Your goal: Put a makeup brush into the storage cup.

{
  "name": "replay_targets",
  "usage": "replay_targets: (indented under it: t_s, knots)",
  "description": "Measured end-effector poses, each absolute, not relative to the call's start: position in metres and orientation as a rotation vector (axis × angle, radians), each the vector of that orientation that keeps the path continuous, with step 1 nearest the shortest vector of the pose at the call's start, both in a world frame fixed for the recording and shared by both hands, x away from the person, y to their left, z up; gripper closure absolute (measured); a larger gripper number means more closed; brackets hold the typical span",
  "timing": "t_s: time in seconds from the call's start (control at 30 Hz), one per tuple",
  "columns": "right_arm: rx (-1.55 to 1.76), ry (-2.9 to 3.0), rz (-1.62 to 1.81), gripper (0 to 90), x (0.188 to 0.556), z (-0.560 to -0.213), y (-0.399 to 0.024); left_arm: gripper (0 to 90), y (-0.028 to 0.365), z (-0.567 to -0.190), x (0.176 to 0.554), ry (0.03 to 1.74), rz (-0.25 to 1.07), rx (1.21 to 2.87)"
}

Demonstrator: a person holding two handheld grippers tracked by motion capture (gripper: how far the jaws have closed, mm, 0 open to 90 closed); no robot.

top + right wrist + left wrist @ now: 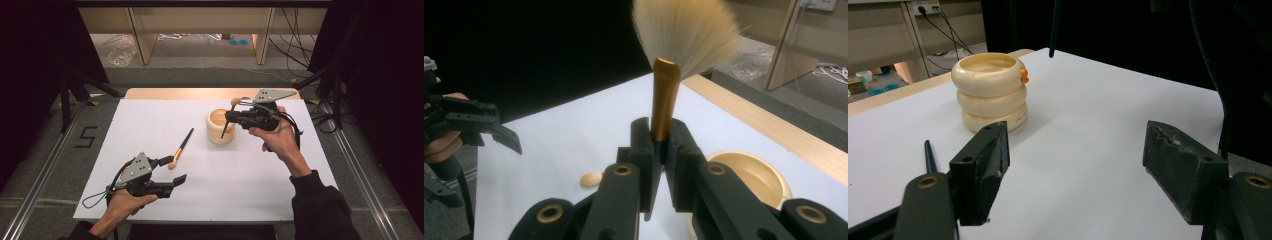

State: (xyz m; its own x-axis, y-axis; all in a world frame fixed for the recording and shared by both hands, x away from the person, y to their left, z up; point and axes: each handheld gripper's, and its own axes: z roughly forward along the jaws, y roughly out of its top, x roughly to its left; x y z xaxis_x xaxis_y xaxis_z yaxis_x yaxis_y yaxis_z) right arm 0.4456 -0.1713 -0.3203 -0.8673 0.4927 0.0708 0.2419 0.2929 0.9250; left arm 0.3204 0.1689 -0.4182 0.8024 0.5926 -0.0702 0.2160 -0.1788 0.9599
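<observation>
A cream ringed holder (220, 126) with a small orange piece on its rim stands right of the mat's centre. My right gripper (231, 116) is shut on a makeup brush (235, 102), held upright beside the holder with its dark handle pointing down at the rim. The right gripper view has the jaws (659, 132) clamped on the gold ferrule (665, 95), pale bristles (686, 35) fanning above. A second brush (181, 148) lies flat on the mat. Just below it, my left gripper (174, 170) is open and holds nothing. In its own view the open jaws (1078, 165) face the holder (990, 92).
The white mat (150, 120) covers the table, with a wooden strip (210, 93) along the far edge. Dark stand legs (70, 95) and cables (320, 120) flank the table on the floor. A floor marking "5" (86, 136) lies to the left.
</observation>
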Motion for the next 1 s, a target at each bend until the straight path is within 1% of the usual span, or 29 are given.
replay_targets:
  t_s: [0.57,1.0]
  knots:
    - [0.703,2.310,1.566,84.6,0.462,-0.312,-0.167,26.3,0.171,-0.419,0.322,0.654,0.385,1.746]
    - [0.752,2.275,1.496,84.6,0.491,-0.310,-0.162,26.2,0.172,-0.420,0.324,0.669,0.390,1.752]
